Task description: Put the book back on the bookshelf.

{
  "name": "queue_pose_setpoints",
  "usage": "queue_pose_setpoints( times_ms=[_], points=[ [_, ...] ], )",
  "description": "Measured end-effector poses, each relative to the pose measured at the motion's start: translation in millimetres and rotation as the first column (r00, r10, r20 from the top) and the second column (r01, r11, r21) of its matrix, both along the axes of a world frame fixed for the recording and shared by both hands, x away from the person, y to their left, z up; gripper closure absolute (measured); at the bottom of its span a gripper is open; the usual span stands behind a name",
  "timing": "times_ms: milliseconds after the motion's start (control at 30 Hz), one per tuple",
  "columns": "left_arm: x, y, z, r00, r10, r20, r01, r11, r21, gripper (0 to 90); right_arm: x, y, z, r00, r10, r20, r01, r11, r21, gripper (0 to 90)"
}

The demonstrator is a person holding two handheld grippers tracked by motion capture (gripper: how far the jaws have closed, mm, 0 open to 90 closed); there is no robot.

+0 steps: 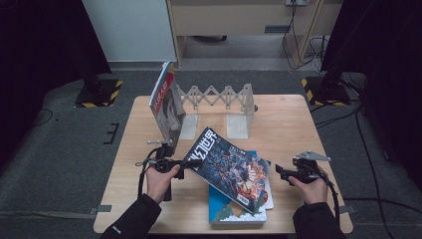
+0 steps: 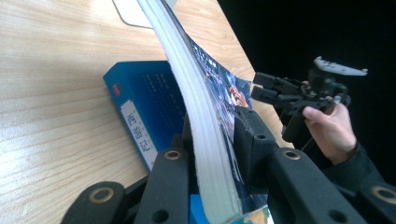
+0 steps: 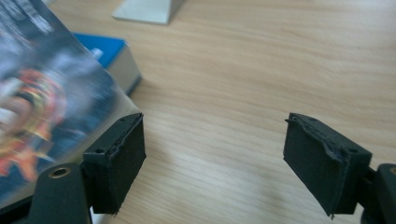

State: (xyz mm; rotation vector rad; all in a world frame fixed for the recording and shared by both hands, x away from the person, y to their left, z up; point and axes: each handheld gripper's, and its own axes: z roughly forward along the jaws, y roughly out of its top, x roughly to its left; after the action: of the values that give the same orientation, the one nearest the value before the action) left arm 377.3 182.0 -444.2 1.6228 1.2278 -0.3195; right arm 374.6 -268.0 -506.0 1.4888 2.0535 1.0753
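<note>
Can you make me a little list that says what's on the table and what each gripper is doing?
table: wooden table
held thing: colourful magazine, tilted up at its left end
under it: blue book, lying flat
at the back: folding rack with a red-covered book standing against it
left gripper: shut on the magazine's edge
right gripper: open, holding nothing, just right of the magazine

free: bare table (image 1: 293, 124) right of the magazine (image 1: 229, 167) | blocked: upright book (image 1: 166, 102), bookend rack (image 1: 219, 99) at back
</note>
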Motion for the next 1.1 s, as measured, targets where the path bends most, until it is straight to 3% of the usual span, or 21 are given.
queue_pose_setpoints(
  times_ms=[200,600,833,1000,1100],
  points=[
    [2.8,1.0,14.3,0.9996,0.018,0.019,-0.017,0.999,-0.04,78.7,4.6,-13.9,-13.0,0.9973,-0.028,-0.068,0.025,0.9986,-0.047,17.1],
    [6.3,-4.5,34.0,0.9983,0.023,0.054,-0.019,0.9967,-0.079,81.9,7.6,-16.2,-21.7,0.9932,-0.009,-0.116,-0.002,0.9956,-0.093,15.0],
    [8.9,-7.8,52.3,0.9957,0.016,0.092,-0.011,0.9981,-0.061,82.1,8.5,-16.8,-23.8,0.994,-0.003,-0.109,-0.009,0.9938,-0.111,12.3],
    [8.8,-8.3,70.0,0.9906,0.016,0.136,-0.005,0.9972,-0.074,82.2,7.6,-14.2,-27.2,0.9957,0.015,-0.092,-0.029,0.9874,-0.156,6.8],
    [8.0,-10.0,81.2,0.9865,0.022,0.162,-0.013,0.9983,-0.057,82.2,7.3,-13.8,-28.4,0.9962,0.012,-0.087,-0.026,0.9863,-0.163,5.4]
  ],
)
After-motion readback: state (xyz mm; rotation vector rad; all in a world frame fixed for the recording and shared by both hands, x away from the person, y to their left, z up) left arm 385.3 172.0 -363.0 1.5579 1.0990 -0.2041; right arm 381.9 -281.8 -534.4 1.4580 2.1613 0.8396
